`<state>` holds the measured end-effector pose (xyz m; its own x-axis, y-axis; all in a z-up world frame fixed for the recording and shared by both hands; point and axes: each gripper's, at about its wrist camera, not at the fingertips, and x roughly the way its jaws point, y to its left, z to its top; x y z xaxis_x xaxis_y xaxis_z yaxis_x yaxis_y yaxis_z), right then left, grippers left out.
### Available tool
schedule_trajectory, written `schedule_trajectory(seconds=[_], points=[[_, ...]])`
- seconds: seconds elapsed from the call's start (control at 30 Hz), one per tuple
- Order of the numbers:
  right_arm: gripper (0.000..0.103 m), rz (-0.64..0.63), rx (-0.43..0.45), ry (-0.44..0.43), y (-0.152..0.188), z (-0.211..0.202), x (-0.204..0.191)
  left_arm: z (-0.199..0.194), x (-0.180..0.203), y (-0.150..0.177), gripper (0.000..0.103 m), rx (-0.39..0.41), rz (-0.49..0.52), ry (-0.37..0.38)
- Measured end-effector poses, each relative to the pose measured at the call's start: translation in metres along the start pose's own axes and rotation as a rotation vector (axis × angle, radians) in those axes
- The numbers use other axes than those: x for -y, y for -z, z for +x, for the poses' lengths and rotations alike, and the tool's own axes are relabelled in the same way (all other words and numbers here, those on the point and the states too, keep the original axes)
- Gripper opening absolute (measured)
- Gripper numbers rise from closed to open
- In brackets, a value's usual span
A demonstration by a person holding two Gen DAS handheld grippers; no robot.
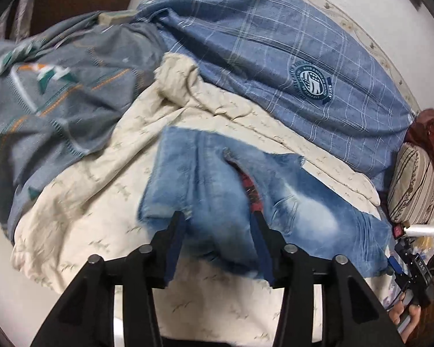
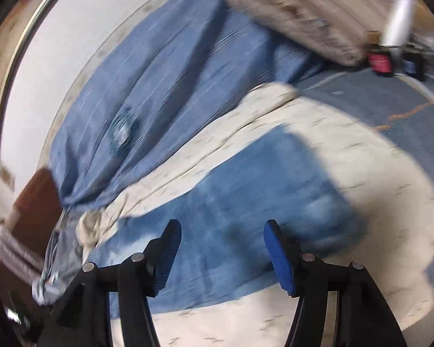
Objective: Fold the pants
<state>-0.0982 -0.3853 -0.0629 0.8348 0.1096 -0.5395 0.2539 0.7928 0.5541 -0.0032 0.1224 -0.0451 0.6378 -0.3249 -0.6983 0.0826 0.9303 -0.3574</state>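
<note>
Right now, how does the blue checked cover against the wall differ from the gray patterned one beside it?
The blue checked cover carries pale grid lines and a round teal crest; the gray patterned cover has orange and teal motifs with dashed lines. The blue one lies stretched along the white wall, reaching the striped pillow; the gray one sits bunched in heavy folds on the opposite side. Both border the cream quilt under the jeans.

Both black two-finger grippers with blue pads are spread wide: the left gripper (image 1: 218,219) and the right gripper (image 2: 222,227), each angled downward.
</note>
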Motion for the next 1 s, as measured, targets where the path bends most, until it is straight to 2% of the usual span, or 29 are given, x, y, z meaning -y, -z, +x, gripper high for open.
schedule_trajectory(seconds=[0.17,0.27,0.37,0.43,0.53,0.6,0.67,0.8,0.93,1.0], points=[[0.063,-0.174,-0.166,0.004,0.027,0.048,-0.052,0.023,0.029,-0.001,0.049,0.009,0.069,-0.054],[0.063,-0.274,-0.218,0.012,0.044,0.072,-0.080,0.043,0.033,0.007,0.050,-0.027,0.084,-0.125],[0.063,-0.358,-0.243,0.046,0.062,0.083,-0.094,0.063,0.024,0.022,0.054,-0.089,0.076,-0.207],[0.063,-0.432,-0.271,0.125,0.072,0.099,-0.103,0.065,0.022,0.029,0.055,-0.074,0.098,-0.203],[0.064,-0.605,-0.262,0.211,0.090,0.102,-0.116,0.066,0.030,0.036,0.056,-0.077,0.189,-0.251],[0.064,-0.665,-0.250,0.226,0.098,0.098,-0.115,0.069,0.036,0.041,0.056,-0.096,0.243,-0.300],[0.064,-0.647,-0.262,0.204,0.096,0.094,-0.108,0.069,0.037,0.044,0.056,-0.084,0.253,-0.315],[0.064,-0.575,-0.265,0.151,0.083,0.084,-0.101,0.058,0.032,0.040,0.056,-0.084,0.174,-0.279],[0.064,-0.494,-0.139,0.157,0.054,0.061,-0.084,0.040,0.042,0.036,0.056,-0.027,0.176,-0.278],[0.064,-0.426,-0.111,0.165,0.039,0.055,-0.070,0.033,0.053,0.034,0.059,0.001,0.190,-0.255]])
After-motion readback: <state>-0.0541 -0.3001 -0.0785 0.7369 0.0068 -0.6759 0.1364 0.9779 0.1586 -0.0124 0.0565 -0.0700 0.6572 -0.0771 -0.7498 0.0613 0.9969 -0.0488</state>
